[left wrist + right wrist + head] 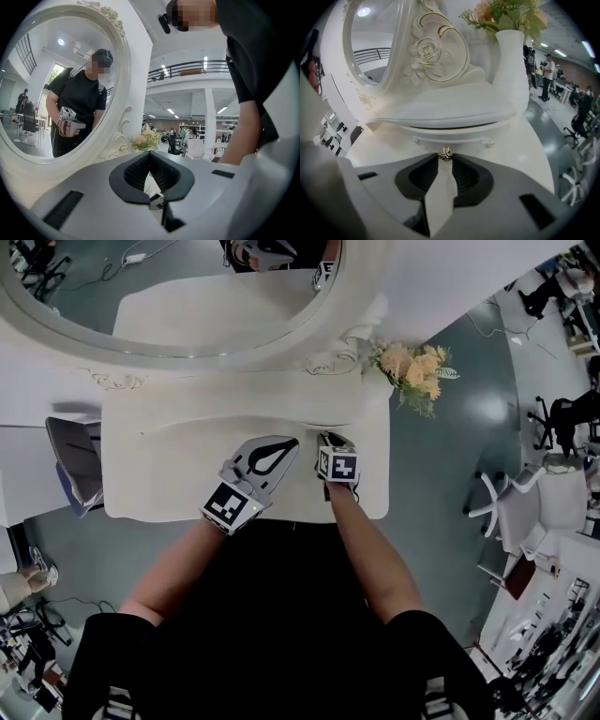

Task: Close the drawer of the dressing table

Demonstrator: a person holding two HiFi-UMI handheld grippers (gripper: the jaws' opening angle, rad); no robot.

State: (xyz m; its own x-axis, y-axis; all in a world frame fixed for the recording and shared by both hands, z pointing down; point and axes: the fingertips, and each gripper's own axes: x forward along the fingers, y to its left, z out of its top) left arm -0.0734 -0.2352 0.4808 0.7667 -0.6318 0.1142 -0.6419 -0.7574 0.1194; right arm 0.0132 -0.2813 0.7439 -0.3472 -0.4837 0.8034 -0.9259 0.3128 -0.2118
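Observation:
The white dressing table (169, 493) has a raised curved shelf (445, 110) at its back. A shallow drawer front (464, 136) with small ornaments sits just under that shelf. My right gripper (445, 157) points down at it, shut on the small metal drawer knob (445, 152). From the head view my right gripper (328, 440) reaches over the table top towards the shelf. My left gripper (293, 442) hovers beside it on the left, shut, with nothing between its fingertips. In its own view my left gripper (150, 153) faces the mirror. I cannot tell how far out the drawer stands.
A big oval mirror (178, 296) with a carved frame stands behind the shelf. A white vase with peach flowers (412, 371) sits at the back right corner. A grey seat (75, 465) stands left of the table, and office chairs (506, 512) on the right.

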